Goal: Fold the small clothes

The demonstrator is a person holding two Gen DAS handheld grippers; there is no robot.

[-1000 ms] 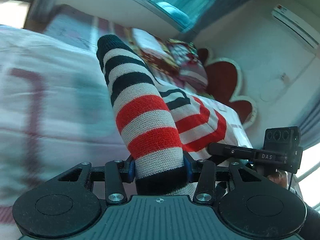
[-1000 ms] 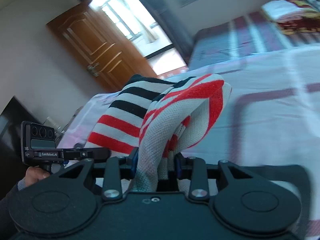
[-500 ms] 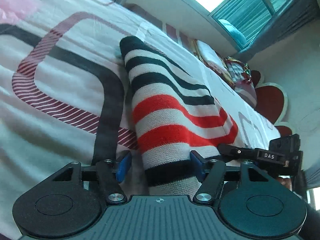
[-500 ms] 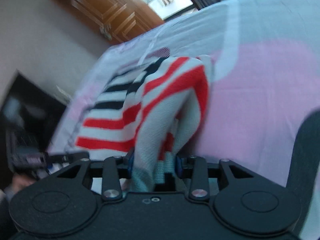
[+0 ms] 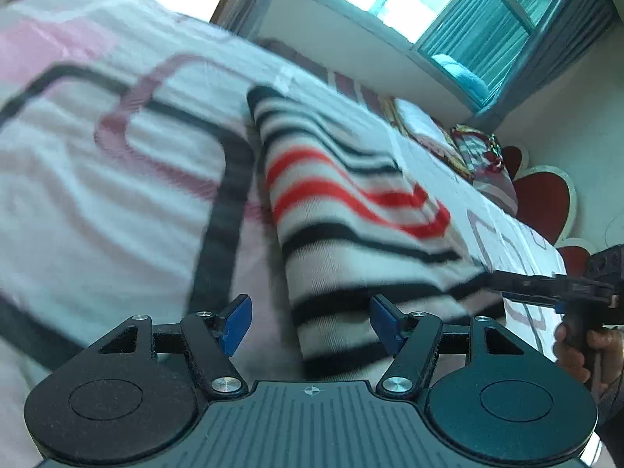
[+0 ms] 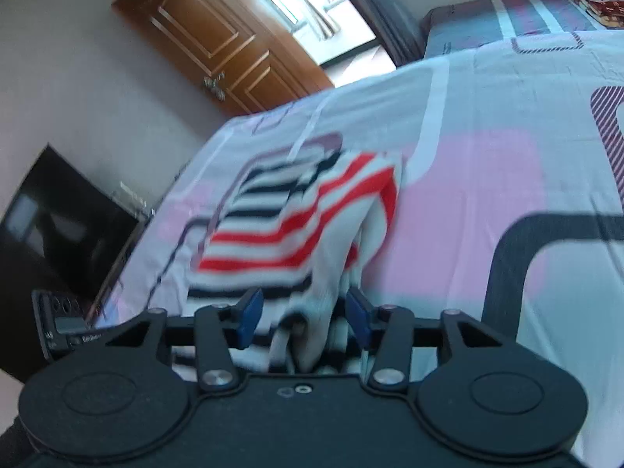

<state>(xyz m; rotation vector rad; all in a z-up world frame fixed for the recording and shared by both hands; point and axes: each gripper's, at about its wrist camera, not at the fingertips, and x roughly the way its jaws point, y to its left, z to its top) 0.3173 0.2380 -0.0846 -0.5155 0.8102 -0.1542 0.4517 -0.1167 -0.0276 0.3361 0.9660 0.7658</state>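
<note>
The stripy top (image 5: 351, 210) lay on the bed (image 5: 97, 195) at 12 o'clock, both the left gripper (image 5: 310, 321) and right gripper (image 6: 302, 321) had fingers apart, and its bunched edge could flop open.

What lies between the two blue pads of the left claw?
In the left wrist view, the striped garment on the bedsheet lies between the open left claw's pads.

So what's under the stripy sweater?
The striped sweater lies on the patterned bedsheet. Its folded layers hide the sheet beneath and anything tucked inside. Both tongs, left and right, are open.
</note>
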